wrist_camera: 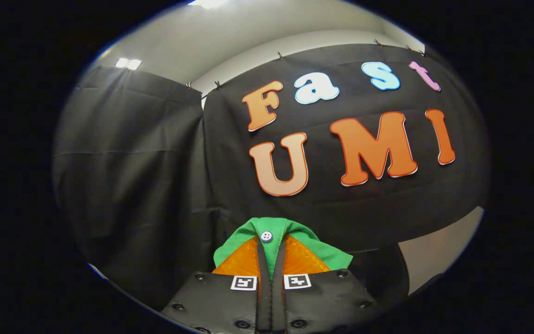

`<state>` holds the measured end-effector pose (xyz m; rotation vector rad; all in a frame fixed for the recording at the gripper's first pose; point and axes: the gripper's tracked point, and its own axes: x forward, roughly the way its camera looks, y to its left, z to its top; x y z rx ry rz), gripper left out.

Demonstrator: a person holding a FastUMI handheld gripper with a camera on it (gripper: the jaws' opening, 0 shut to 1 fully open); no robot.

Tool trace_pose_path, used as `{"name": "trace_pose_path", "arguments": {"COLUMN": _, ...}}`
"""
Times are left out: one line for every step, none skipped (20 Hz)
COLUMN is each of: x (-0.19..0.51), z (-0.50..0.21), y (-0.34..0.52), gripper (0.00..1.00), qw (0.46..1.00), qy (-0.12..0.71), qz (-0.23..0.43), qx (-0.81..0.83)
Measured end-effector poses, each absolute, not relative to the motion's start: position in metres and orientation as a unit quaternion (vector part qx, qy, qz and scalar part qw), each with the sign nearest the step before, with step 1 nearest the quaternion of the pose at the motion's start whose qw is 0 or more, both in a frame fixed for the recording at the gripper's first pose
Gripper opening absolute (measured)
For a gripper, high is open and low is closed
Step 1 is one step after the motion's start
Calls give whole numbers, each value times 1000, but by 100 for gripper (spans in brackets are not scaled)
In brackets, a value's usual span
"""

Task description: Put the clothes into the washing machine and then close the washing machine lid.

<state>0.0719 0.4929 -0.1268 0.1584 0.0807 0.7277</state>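
- Ahead of you hangs the booth wall (155, 185), black cloth in two panels that meet at a corner just left of the fingers; it takes up almost all you see beyond the gripper.
- Above the cloth you look onto a pale ceiling (230, 41) with bright light panels (128, 63), so you are holding the gripper tipped upward, pointing at the wall and not down at any surface.
- A strip of pale surface (434, 250) shows below the cloth's lower hem, off to the right of the fingers.
- Your gripper (271, 260) is drawn in narrow, its two fingers nearly together and running straight ahead, with a square marker (244, 282) at the base of each.
- The green garment (290, 241) is pinched between those fingers: both press on a fold of it, and the cloth bulges up over and around the tips, lifted against the wall behind.
- A small white button (266, 236) sits on the fold right above the fingertips.
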Motion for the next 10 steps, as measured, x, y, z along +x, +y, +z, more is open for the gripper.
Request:
{"name": "trace_pose_path", "arguments": {"x": 77, "z": -142, "y": 498, "gripper": 8, "qw": 929, "qy": 47, "qz": 361, "qx": 71}}
{"name": "trace_pose_path", "arguments": {"x": 81, "z": -159, "y": 503, "gripper": 8, "qw": 926, "qy": 56, "qz": 368, "qx": 66}}
{"name": "trace_pose_path", "arguments": {"x": 84, "z": -175, "y": 509, "gripper": 8, "qw": 923, "qy": 67, "qz": 373, "qx": 64}}
{"name": "trace_pose_path", "arguments": {"x": 87, "z": -191, "y": 514, "gripper": 8, "qw": 921, "qy": 76, "qz": 377, "qx": 64}}
{"name": "trace_pose_path", "arguments": {"x": 90, "z": -209, "y": 517, "gripper": 8, "qw": 920, "qy": 88, "qz": 376, "qx": 62}}
{"name": "trace_pose_path", "arguments": {"x": 93, "z": -225, "y": 519, "gripper": 8, "qw": 920, "qy": 104, "qz": 374, "qx": 61}}
{"name": "trace_pose_path", "arguments": {"x": 96, "z": -241, "y": 522, "gripper": 8, "qw": 919, "qy": 118, "qz": 371, "qx": 59}}
{"name": "trace_pose_path", "arguments": {"x": 98, "z": -257, "y": 526, "gripper": 8, "qw": 920, "qy": 128, "qz": 366, "qx": 59}}
{"name": "trace_pose_path", "arguments": {"x": 100, "z": -274, "y": 528, "gripper": 8, "qw": 920, "qy": 142, "qz": 361, "qx": 58}}
{"name": "trace_pose_path", "arguments": {"x": 101, "z": -295, "y": 530, "gripper": 8, "qw": 921, "qy": 157, "qz": 353, "qx": 56}}
